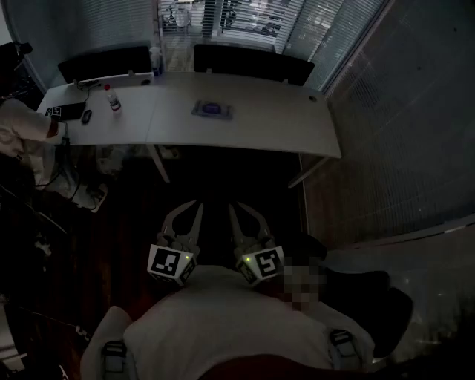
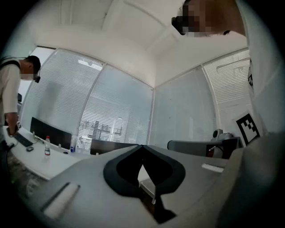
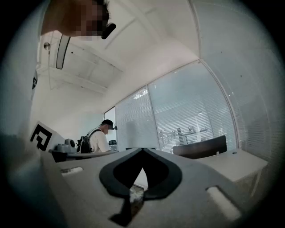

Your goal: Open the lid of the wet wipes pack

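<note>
Dim office seen steeply from above, with slatted blinds (image 1: pixel 223 15) across the far windows and a long white desk (image 1: pixel 282 122) in front of them. Wet wipes pack (image 1: pixel 211 110) near the middle of the desk, lying flat, with a darker oval patch on its top; too small to tell whether the lid is raised. Clear bottle (image 1: pixel 113 100) upright toward the desk's left end, well apart from the pack. Two dark chair backs (image 1: pixel 252 65) beyond the far edge. Another person (image 1: pixel 22 122) in a white top at the left end of the desk. Nearer the camera, dark floor (image 1: pixel 223 178), then the left gripper (image 2: pixel 142 147) and right gripper (image 3: pixel 142 150) side by side, close to the wearer's light-coloured top (image 1: pixel 223 319), both pointing toward the desk and far short of it. Left fingers (image 2: pixel 116 167) closed, tips touching, nothing between them. Right fingers (image 3: pixel 111 171) likewise closed tip to tip and empty. Neither gripper touching the pack.
</note>
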Motion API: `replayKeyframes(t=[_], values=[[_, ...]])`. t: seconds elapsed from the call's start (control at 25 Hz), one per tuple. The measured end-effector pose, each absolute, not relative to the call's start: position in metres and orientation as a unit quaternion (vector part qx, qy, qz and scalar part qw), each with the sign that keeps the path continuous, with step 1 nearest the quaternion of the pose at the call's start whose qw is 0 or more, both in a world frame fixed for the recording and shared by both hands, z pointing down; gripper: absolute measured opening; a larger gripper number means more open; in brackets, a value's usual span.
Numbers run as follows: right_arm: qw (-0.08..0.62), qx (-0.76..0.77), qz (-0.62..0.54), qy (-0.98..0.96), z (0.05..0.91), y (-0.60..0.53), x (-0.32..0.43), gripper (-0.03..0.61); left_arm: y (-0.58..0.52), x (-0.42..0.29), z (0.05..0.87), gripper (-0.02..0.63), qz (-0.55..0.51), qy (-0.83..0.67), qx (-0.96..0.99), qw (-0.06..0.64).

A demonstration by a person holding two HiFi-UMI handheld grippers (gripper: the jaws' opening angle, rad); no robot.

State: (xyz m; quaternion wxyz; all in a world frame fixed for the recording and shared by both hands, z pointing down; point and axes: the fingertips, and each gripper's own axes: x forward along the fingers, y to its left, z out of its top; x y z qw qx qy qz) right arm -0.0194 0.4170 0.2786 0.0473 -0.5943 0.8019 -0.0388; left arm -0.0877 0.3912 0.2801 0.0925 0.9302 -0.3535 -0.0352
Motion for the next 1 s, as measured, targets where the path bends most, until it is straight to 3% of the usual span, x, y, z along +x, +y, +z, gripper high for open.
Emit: replayKeyframes(t=[0.52, 1.0], values=[[0.073, -0.581, -0.033, 0.810, 0.264, 0.419, 0.000, 0.000, 0.391, -0.061, 0.274, 0.003, -0.023, -0.344, 0.935, 0.082], [0.100, -0.595, -0.052, 0.796, 0.267, 0.435, 0.070, 0.000, 0.406, 0.009, 0.278, 0.003, -0.022, -0.326, 0.942, 0.071]])
